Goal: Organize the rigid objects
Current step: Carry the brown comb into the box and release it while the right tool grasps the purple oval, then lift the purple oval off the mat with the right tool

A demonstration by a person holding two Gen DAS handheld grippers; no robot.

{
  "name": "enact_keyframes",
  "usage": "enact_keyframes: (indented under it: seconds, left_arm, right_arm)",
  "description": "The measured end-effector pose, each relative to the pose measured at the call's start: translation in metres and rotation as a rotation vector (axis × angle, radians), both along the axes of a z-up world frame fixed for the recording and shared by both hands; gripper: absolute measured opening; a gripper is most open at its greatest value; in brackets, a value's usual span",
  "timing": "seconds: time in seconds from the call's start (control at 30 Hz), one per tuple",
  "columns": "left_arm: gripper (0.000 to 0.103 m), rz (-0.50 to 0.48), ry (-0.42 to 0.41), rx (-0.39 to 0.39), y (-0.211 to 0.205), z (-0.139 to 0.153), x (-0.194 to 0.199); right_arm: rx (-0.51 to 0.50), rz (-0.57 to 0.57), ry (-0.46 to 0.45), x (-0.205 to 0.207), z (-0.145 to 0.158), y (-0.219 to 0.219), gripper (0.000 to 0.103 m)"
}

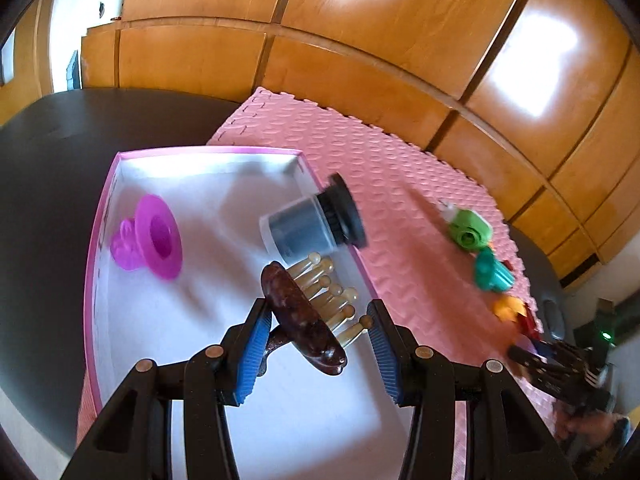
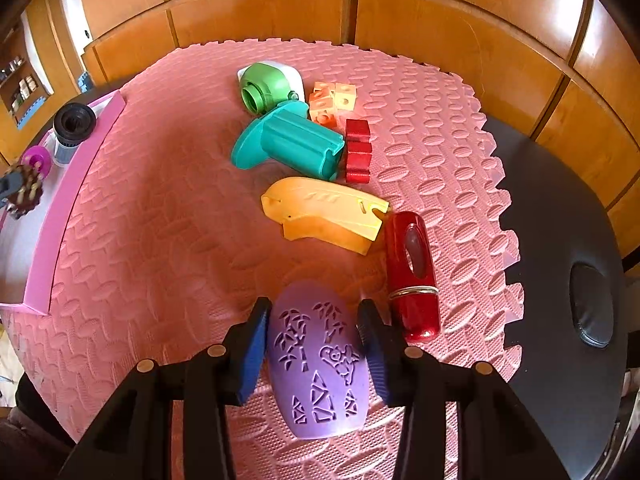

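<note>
My left gripper (image 1: 318,340) hangs open over the pink-rimmed white box (image 1: 120,320). A dark brown massager with pale wooden pegs (image 1: 304,312) sits between its fingers, touching only the left pad; I cannot tell if it rests on the box floor. A magenta spool (image 1: 152,238) and a grey jar with a black lid (image 1: 316,224) lie in the box. My right gripper (image 2: 314,344) has its blue pads against both sides of a lilac embossed oval shell (image 2: 320,360) on the pink foam mat (image 2: 160,240).
On the mat lie a red glossy case (image 2: 414,276), a yellow plastic piece (image 2: 324,212), a teal flanged tube (image 2: 288,144), red blocks (image 2: 358,150), orange cubes (image 2: 334,102) and a green-and-white part (image 2: 268,86). Black tabletop (image 2: 560,200) surrounds the mat; wooden panels stand behind.
</note>
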State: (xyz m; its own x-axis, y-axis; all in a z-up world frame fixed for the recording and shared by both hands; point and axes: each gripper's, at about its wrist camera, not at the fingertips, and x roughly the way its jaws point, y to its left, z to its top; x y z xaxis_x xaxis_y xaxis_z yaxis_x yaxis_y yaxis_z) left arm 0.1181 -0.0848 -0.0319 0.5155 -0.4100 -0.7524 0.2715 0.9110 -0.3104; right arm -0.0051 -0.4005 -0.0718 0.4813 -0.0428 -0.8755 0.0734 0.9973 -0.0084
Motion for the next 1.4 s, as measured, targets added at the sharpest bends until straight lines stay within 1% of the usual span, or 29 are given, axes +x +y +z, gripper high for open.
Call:
enact_keyframes:
  seconds: [0.1, 0.17, 0.37, 0.4, 0.47, 0.57, 0.77, 0.97, 1.17, 1.4]
  left_arm:
    - [0.05, 0.0, 0.016, 0.019, -0.005, -0.007, 0.017]
    - [0.051, 0.009, 0.033, 0.014, -0.008, -0.013, 0.026]
    - [0.051, 0.048, -0.014, 0.02, -0.005, -0.006, 0.031]
    - [0.051, 0.05, -0.024, 0.026, -0.004, -0.004, 0.029]
    - [0.057, 0.06, -0.041, 0.037, -0.002, -0.002, 0.023]
    - [0.059, 0.081, -0.065, 0.055, 0.003, 0.003, 0.009]
    - [0.059, 0.125, -0.097, 0.099, 0.008, 0.009, -0.022]
    - [0.059, 0.128, -0.123, 0.123, 0.008, 0.015, -0.042]
    - [0.06, 0.124, -0.158, 0.148, 0.007, 0.024, -0.054]
    - [0.06, 0.111, -0.163, 0.162, 0.006, 0.024, -0.062]
  right_arm:
    - [-0.005, 0.006, -0.004, 0.0, 0.0, 0.0, 0.044]
    - [-0.006, 0.008, -0.007, 0.0, 0.0, 0.0, 0.044]
    - [0.001, 0.012, -0.011, 0.0, 0.0, -0.001, 0.044]
    - [0.003, 0.012, -0.011, 0.0, 0.0, -0.001, 0.044]
    - [0.004, 0.012, -0.011, 0.001, 0.0, -0.002, 0.044]
    - [0.005, 0.012, -0.011, 0.001, 0.0, -0.002, 0.044]
    - [0.005, 0.01, -0.011, 0.0, -0.001, -0.001, 0.044]
    - [-0.004, 0.01, -0.012, -0.001, 0.0, 0.0, 0.044]
    - [0.002, 0.01, -0.013, -0.001, 0.0, -0.001, 0.044]
    - [0.013, 0.002, -0.011, -0.001, -0.001, -0.002, 0.045]
